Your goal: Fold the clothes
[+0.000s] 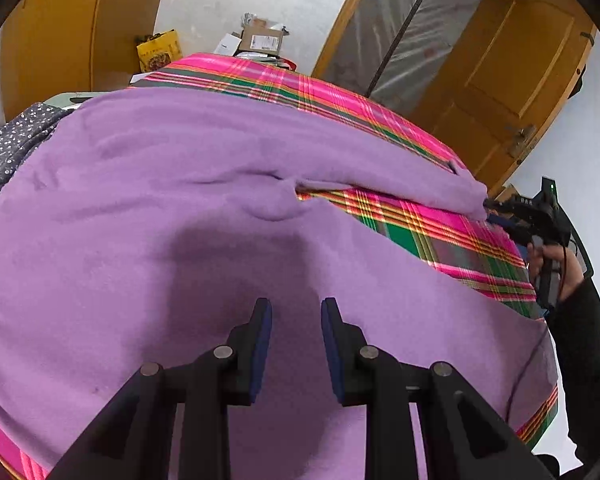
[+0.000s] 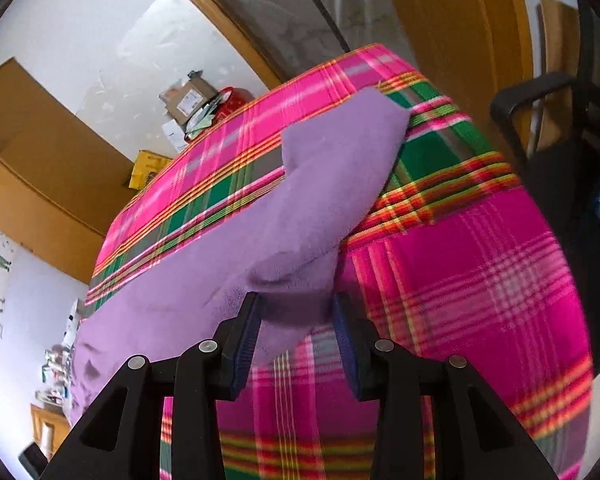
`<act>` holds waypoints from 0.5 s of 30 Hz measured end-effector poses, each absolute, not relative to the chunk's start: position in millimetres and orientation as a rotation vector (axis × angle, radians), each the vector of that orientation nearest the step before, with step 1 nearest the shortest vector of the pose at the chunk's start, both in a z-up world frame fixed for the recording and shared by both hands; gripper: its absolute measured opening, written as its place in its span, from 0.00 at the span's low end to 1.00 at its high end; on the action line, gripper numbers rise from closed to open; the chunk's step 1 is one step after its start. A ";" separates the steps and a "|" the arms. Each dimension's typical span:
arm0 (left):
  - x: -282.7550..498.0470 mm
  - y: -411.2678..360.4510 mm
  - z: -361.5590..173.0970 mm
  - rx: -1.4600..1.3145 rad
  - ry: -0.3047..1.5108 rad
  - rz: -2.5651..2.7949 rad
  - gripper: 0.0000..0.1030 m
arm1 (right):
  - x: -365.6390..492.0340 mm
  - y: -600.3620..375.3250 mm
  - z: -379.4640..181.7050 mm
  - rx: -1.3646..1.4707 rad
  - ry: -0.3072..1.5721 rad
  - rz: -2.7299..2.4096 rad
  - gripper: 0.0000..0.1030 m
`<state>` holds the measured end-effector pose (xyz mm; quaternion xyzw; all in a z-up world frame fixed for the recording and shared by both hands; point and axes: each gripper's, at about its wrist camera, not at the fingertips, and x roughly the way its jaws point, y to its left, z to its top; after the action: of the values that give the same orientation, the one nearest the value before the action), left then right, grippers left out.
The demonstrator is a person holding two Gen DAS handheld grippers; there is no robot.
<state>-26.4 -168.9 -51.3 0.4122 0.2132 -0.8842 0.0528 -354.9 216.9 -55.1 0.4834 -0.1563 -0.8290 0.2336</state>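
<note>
A purple fleece garment point(image 1: 180, 200) lies spread over a table covered in pink and green plaid cloth point(image 1: 440, 232). My left gripper point(image 1: 296, 312) hovers open just above the garment's body, with nothing between its fingers. One sleeve point(image 1: 380, 168) stretches to the right, where my right gripper point(image 1: 496, 210) meets its end. In the right wrist view the sleeve point(image 2: 332, 184) bulges up off the plaid cloth point(image 2: 460, 280). Its cuff end lies between the fingers of my right gripper point(image 2: 296, 312), whose jaws stand wide apart.
A grey dotted garment point(image 1: 12, 140) lies at the table's left edge. Cardboard boxes point(image 1: 260, 38) and a yellow bag point(image 1: 158, 52) sit beyond the far edge. A wooden door point(image 1: 500, 80) stands at the right, and a black chair point(image 2: 540, 120) beside the table. A person's hand point(image 1: 552, 256) holds the right gripper.
</note>
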 end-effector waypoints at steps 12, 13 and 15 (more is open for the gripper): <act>-36.8 -157.3 -52.1 1.275 0.571 -2.709 0.25 | -316.0 142.6 19.5 1.003 -0.149 -2.283 0.08; -38.1 -156.6 -52.6 1.279 0.571 -2.711 0.25 | -309.7 127.2 25.0 0.982 -0.109 -2.257 0.08; -40.1 -154.9 -52.7 1.278 0.562 -2.715 0.25 | -296.5 92.9 31.8 0.957 -0.020 -2.189 0.08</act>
<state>-40.1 -154.9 -52.7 0.4183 0.1839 -0.8884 0.0444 -296.5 92.9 31.8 0.3724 -0.0079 -0.8522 0.3674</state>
